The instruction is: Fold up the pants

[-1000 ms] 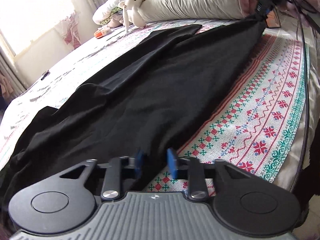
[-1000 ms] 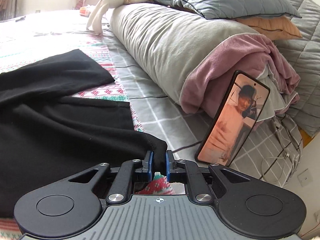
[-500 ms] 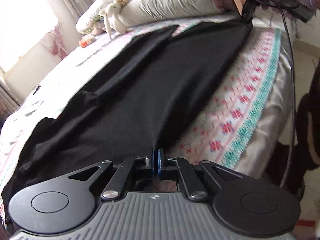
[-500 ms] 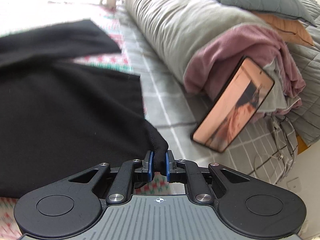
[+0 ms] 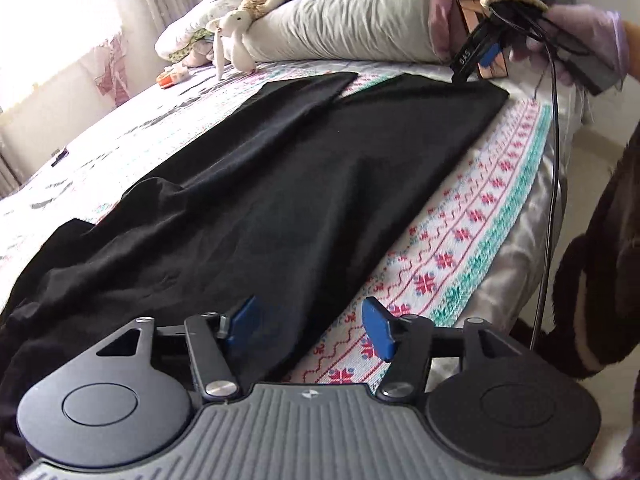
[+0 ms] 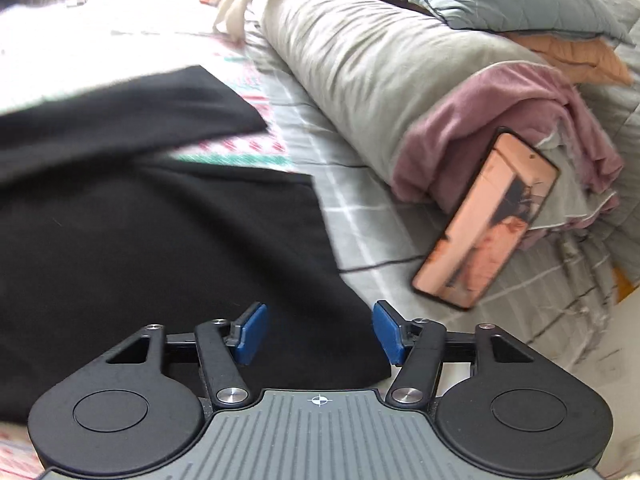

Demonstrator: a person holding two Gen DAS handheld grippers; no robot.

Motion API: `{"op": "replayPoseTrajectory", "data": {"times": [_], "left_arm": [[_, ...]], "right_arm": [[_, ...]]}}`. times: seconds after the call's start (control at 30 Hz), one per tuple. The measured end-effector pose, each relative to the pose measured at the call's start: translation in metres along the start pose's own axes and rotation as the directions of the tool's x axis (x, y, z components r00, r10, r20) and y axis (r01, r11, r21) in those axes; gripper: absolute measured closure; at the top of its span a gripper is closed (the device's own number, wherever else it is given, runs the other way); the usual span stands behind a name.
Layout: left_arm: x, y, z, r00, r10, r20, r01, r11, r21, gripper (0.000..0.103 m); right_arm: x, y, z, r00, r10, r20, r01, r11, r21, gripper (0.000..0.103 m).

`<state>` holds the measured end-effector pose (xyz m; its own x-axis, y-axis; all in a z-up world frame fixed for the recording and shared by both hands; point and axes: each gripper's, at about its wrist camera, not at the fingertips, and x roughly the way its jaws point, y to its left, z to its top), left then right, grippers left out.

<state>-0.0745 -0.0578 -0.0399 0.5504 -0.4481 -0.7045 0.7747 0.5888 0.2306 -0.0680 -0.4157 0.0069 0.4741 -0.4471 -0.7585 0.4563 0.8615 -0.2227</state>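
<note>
Both grippers have just let go; half a second ago each was pinched on an edge of the black pants, and now the left gripper has its blue pads spread wide with nothing between them; the right gripper is likewise parted and empty. That suggests the straightening pull is over and the pants have been laid down stretched out, ready for the first fold; no fold is yet made.

The pants lie lengthwise on the patterned bedspread, running from the near left, where the cloth bunches in soft wrinkles, to the far right, where the two leg ends lie slightly apart with a strip of bedspread between them; their right edge lies near the side of the bed.

The left gripper hovers low at the near end, aimed along the garment, its left pad over the black cloth and its right pad over the bedspread; the right gripper sits at the far end, seen in the left wrist view in a gloved hand just above the corner of the nearer leg; its own view is tilted and blurred, so it seems to be moving. A phone leans against the rolled bedding just beyond that corner.
</note>
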Motion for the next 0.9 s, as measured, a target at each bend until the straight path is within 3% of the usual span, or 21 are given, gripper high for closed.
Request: {"op": "replayPoseTrajectory", "data": {"times": [0.17, 0.27, 0.47, 0.63, 0.9], "left_arm": [[0.004, 0.014, 0.009, 1.000, 0.030, 0.002, -0.030, 0.993, -0.113, 0.006], [0.009, 0.025, 0.017, 0.998, 0.063, 0.001, -0.062, 0.985, -0.158, 0.000], [0.030, 0.054, 0.047, 0.997, 0.072, -0.035, -0.078, 0.969, -0.236, 0.000], [0.057, 0.079, 0.085, 0.994, 0.102, -0.038, -0.108, 0.960, -0.260, 0.000], [0.137, 0.105, 0.154, 0.991, 0.116, -0.073, -0.130, 0.962, -0.238, 0.000]], "right_arm": [[-0.004, 0.011, 0.016, 0.994, 0.108, 0.018, -0.109, 0.992, 0.064, 0.028], [0.000, 0.018, 0.027, 0.988, 0.155, 0.027, -0.157, 0.982, 0.104, 0.024], [0.020, 0.027, 0.044, 0.973, 0.230, 0.022, -0.230, 0.951, 0.208, 0.022], [0.034, 0.036, 0.063, 0.966, 0.254, 0.047, -0.258, 0.940, 0.225, 0.022], [0.048, 0.044, 0.085, 0.953, 0.300, 0.046, -0.300, 0.908, 0.293, 0.020]]}}
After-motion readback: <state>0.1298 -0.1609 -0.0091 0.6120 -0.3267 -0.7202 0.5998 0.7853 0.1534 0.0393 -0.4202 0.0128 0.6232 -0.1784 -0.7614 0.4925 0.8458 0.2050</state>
